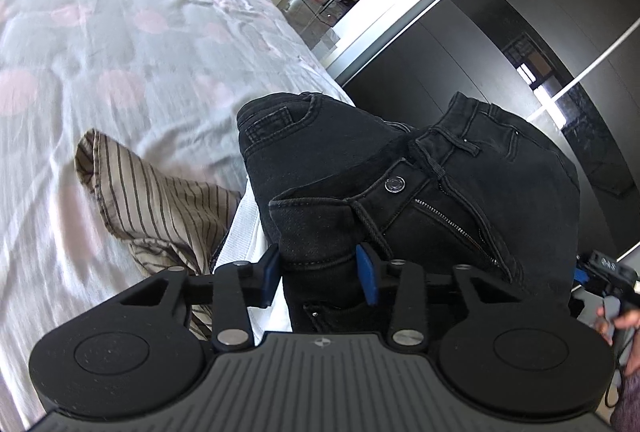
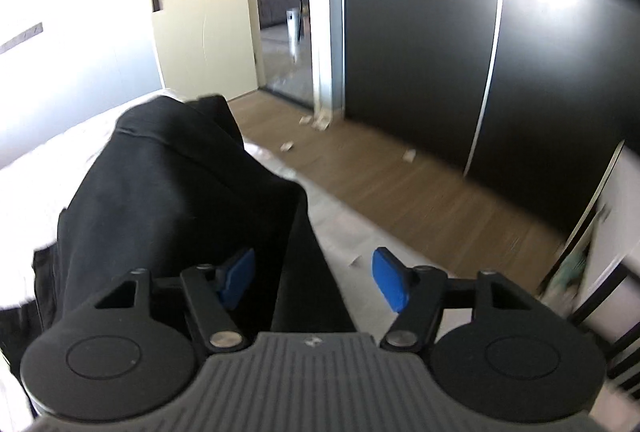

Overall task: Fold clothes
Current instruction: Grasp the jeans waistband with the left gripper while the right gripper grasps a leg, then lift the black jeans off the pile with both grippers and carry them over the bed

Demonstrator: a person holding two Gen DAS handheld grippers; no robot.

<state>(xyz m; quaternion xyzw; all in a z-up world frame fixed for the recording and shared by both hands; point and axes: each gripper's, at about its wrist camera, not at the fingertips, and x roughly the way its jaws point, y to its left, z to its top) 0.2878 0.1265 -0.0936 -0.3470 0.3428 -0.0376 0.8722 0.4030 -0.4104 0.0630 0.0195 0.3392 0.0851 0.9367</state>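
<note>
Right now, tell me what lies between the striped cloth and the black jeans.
In the left wrist view, a strip of white fabric lies between the striped cloth and the black jeans.

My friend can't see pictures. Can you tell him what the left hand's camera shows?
The left gripper is closed on a fold of black jeans, bunched on a bed with a grey, pink-spotted sheet. The jeans' button and open zipper face the camera. A striped brown cloth lies beside them on the left.
</note>
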